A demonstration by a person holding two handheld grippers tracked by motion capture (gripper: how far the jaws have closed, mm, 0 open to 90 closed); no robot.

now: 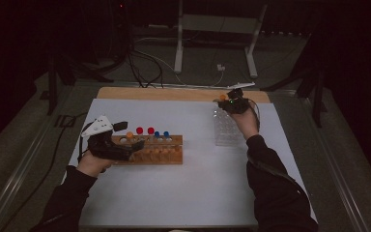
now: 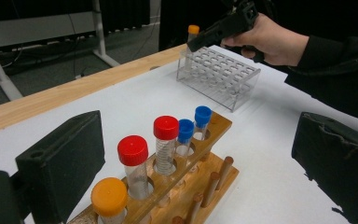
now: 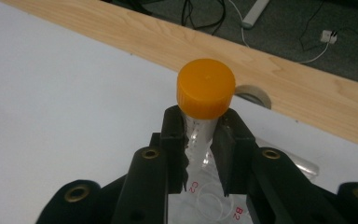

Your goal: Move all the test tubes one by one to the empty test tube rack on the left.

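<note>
Orange-capped clear plastic tube (image 3: 204,100), clamped in the right gripper (image 3: 200,154) at the far corner of the clear plastic rack (image 2: 223,74), seems the first moved, while five capped tubes—one orange, two red, two blue—wait in the wooden rack (image 2: 200,163) between the left gripper's (image 1: 107,140) spread jaws.

orange-capped clear tube (image 3: 205,100)

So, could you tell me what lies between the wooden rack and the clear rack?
Bare white table top, seen in the high view, separates the wooden rack from the clear rack.
</note>
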